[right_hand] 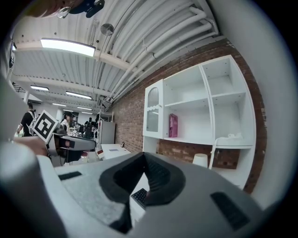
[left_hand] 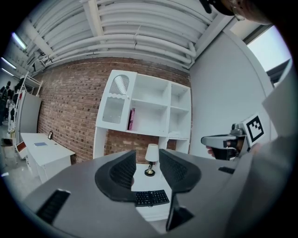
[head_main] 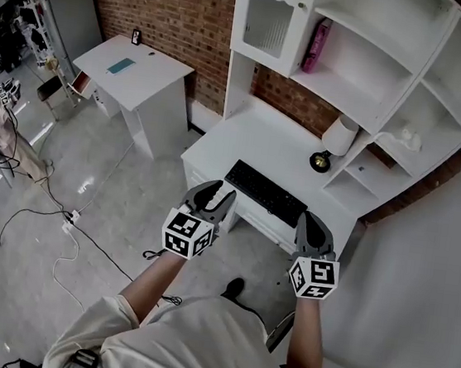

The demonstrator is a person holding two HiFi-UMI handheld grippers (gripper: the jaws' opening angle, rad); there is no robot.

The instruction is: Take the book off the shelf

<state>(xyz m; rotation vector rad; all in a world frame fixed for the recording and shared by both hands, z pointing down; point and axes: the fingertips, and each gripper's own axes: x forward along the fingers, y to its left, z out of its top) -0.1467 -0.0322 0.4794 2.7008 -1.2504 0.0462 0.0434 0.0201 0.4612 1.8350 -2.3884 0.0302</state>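
Observation:
A pink book (head_main: 317, 45) stands upright on the middle shelf of the white hutch (head_main: 364, 112), against its left wall; it also shows as the book (left_hand: 132, 119) and the book (right_hand: 173, 125). Both grippers hang in front of the desk, well short of the shelf. My left gripper (head_main: 216, 196) is open and holds nothing; between its jaws (left_hand: 147, 169) I see the lamp and keyboard. My right gripper (head_main: 310, 225) has its fingertips together, shut on nothing (right_hand: 143, 157).
On the white desk (head_main: 244, 143) lie a black keyboard (head_main: 264, 193) and a small white lamp (head_main: 336, 142). A glass-door cabinet (head_main: 272, 17) sits left of the book. A second white desk (head_main: 132, 67) stands at left, with cables (head_main: 67, 226) on the floor.

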